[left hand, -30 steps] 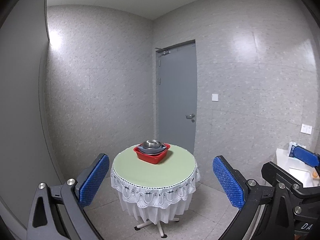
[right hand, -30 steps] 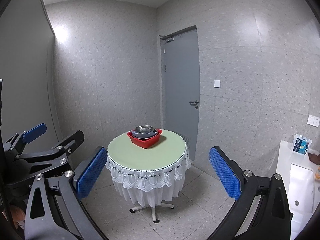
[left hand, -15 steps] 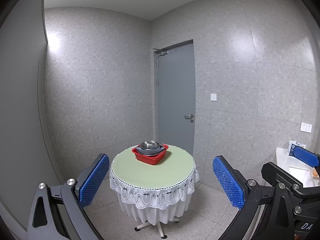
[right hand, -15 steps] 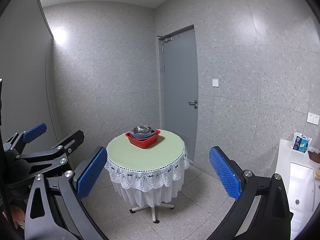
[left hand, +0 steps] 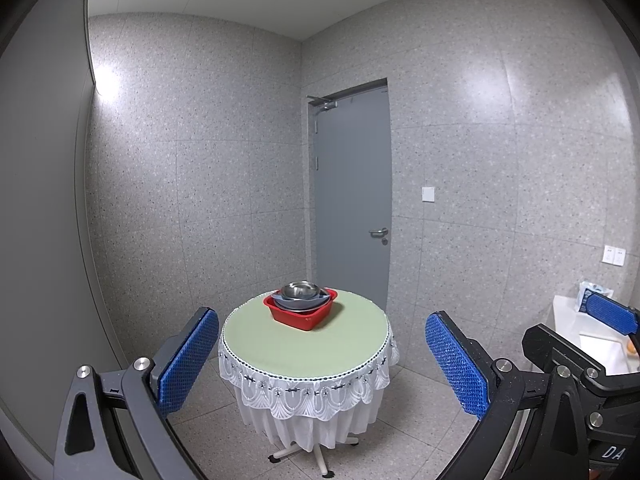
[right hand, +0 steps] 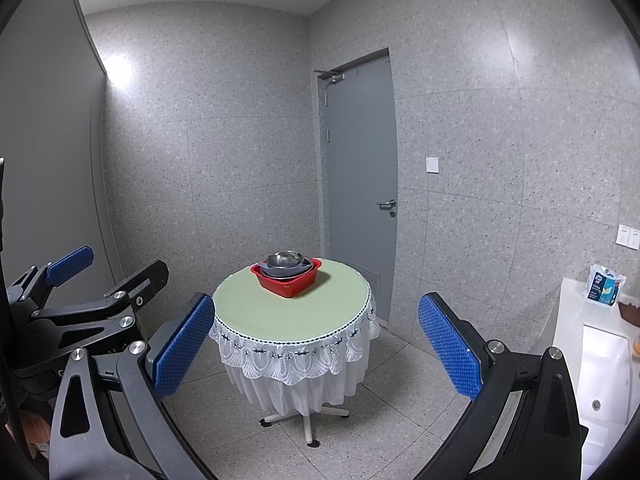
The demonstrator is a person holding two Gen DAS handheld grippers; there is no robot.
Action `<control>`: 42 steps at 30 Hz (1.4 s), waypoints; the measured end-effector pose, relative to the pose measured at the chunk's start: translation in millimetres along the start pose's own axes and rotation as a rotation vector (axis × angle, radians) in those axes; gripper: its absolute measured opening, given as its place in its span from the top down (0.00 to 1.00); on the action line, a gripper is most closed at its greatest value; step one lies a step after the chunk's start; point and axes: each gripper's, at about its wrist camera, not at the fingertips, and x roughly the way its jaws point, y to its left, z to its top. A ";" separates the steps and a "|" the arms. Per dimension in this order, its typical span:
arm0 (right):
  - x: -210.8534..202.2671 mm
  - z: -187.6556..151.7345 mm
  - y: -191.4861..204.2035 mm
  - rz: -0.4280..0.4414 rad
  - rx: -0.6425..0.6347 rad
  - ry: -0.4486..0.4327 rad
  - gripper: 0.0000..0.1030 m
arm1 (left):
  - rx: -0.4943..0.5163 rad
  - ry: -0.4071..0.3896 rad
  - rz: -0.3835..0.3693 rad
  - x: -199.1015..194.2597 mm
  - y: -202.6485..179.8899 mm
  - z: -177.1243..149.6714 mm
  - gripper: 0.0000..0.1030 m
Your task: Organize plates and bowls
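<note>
A red basin (left hand: 301, 315) (right hand: 286, 282) stands on a round table (left hand: 280, 344) (right hand: 272, 312) with a green top and white lace skirt. In it lie a grey dish (left hand: 301, 302) (right hand: 285, 269) and, on top, a steel bowl (left hand: 299, 290) (right hand: 283, 258). My left gripper (left hand: 322, 364) is open and empty, well short of the table. My right gripper (right hand: 316, 350) is open and empty, also away from the table. The left gripper also shows at the left of the right wrist view (right hand: 80, 292).
A grey door (left hand: 352, 200) (right hand: 362, 184) stands behind the table in a tiled corner. A white counter with a sink (right hand: 600, 376) is at the right, with a tissue pack (right hand: 604, 284) on it. The floor is tiled.
Both views have tilted slightly upward, so the table sits a little lower in the frames. Both grippers stay open and empty.
</note>
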 end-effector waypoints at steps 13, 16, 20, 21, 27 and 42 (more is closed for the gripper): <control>11.8 1.4 -0.2 0.009 0.003 0.008 0.00 | -0.002 0.000 0.005 13.6 4.3 -0.6 0.01; 13.4 1.2 0.0 0.009 0.004 0.010 0.00 | -0.001 0.004 0.002 16.0 5.7 0.2 0.01; 12.6 -0.6 0.6 0.010 0.004 0.009 0.00 | -0.002 0.004 0.004 17.7 5.5 0.0 0.01; 12.5 -0.6 0.5 0.010 0.003 0.008 0.00 | -0.001 0.004 0.004 18.1 5.7 0.3 0.01; 12.5 -0.8 1.3 0.008 0.004 0.008 0.00 | -0.001 0.003 0.004 17.6 5.3 0.2 0.01; 8.0 -3.3 3.5 0.000 0.009 0.009 0.00 | 0.001 0.004 0.001 18.3 8.3 -1.3 0.01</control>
